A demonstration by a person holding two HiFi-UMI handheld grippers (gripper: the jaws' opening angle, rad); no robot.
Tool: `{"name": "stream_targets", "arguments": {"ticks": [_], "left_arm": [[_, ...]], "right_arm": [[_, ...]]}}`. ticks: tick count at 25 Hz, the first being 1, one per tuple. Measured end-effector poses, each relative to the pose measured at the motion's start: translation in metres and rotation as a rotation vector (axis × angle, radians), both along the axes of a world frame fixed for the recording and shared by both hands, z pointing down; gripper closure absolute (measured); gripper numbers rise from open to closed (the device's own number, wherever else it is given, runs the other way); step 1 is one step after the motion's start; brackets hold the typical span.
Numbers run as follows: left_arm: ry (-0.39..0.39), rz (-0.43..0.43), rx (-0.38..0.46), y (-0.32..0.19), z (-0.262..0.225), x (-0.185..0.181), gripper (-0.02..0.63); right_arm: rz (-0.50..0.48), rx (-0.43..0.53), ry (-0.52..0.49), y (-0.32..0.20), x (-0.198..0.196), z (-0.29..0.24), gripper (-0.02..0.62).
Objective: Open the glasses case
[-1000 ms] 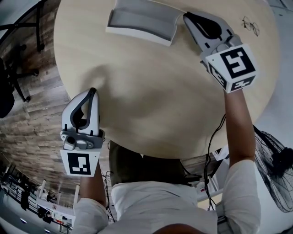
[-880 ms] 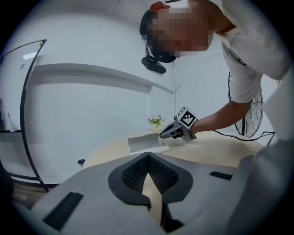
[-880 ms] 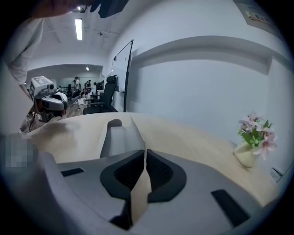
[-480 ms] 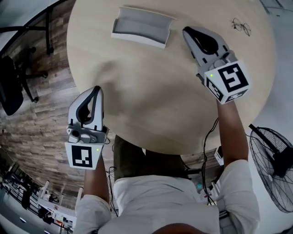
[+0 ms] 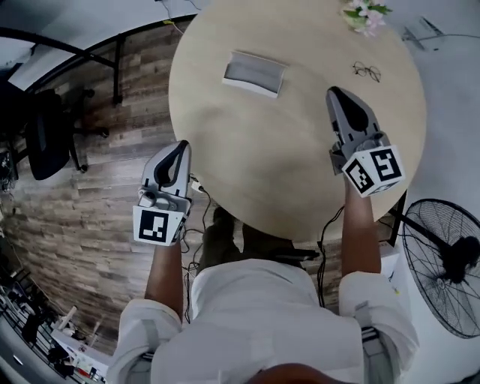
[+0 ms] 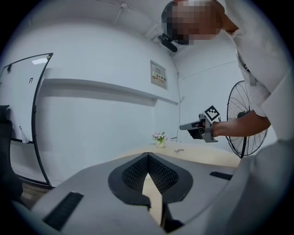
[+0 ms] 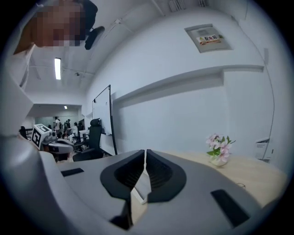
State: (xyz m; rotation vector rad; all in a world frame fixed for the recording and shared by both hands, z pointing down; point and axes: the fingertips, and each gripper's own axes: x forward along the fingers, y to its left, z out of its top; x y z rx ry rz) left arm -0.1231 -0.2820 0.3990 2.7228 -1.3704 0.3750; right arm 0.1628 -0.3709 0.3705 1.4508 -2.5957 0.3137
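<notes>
The glasses case (image 5: 255, 73) lies on the far part of the round wooden table (image 5: 300, 172), its grey lining facing up inside a white rim. A sliver of the case (image 7: 141, 189) shows behind the right jaws. Both grippers hang well above the table and apart from the case. My right gripper (image 5: 334, 91) is shut and empty, over the table's right side and pointing away from me. My left gripper (image 5: 182, 144) is over the table's left edge. Its tips (image 6: 147, 156) meet with nothing between them. The jaws in the right gripper view (image 7: 145, 151) are closed together.
A pair of wire glasses (image 5: 367, 72) lies right of the case, and a small pot of pink flowers (image 5: 365, 15) stands at the far edge. A standing fan (image 5: 442, 262) is at the right. An office chair (image 5: 45, 135) stands on the wood floor at left.
Both grippers have lifted up and back from the table, the right one leaving the case's right end. The head view has risen, so the table looks smaller.
</notes>
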Motion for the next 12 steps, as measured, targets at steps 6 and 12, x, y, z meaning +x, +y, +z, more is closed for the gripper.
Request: {"name": "stream_targets", "arguments": {"ticks": [6, 12], "left_arm": [[0.157, -0.007, 0.033, 0.052, -0.051, -0.017, 0.594], [0.256, 0.047, 0.064, 0.127, -0.108, -0.05, 0.594]], "right_arm": [[0.062, 0.099, -0.075, 0.091, -0.025, -0.069, 0.566], [0.114, 0.164, -0.104, 0.198, -0.05, -0.129, 0.566]]}}
